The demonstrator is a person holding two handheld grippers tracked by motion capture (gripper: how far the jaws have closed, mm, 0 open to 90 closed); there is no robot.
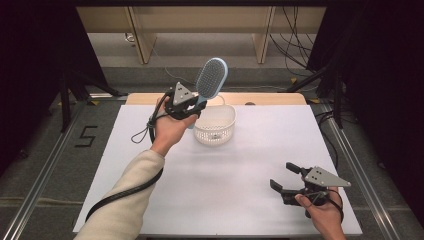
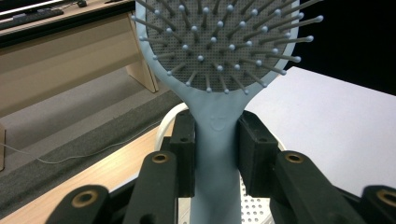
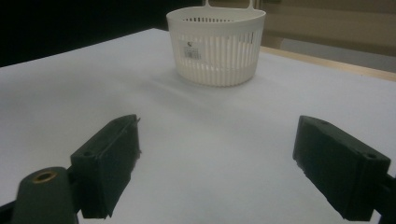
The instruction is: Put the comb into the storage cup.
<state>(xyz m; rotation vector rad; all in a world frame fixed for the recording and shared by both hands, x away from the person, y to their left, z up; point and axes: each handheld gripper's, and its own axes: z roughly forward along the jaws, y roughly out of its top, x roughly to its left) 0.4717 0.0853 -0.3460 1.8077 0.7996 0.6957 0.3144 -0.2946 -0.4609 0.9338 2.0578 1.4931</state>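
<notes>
Left gripper [image 1: 192, 107] clamped on blue hairbrush [image 1: 211, 77] handle, raised just above white basket [image 1: 215, 125] — right gripper [image 1: 286, 178] spread wide, empty, well apart from it.

The hairbrush [image 2: 217, 121] looks like pale blue plastic with a smooth, matt handle; its pad is a fine grey dotted mesh set with thin pins tipped by small rounded beads. The basket [image 3: 215, 46] is white plastic, slotted along its wall and slightly glossy, with a paper-like label stuck on. The left gripper [image 2: 217, 154] has matt black plastic jaws with brass-coloured inserts. The table [image 1: 240, 170] carries a matt white sheet, possibly paper or foam board, over a pale wood edge.
</notes>
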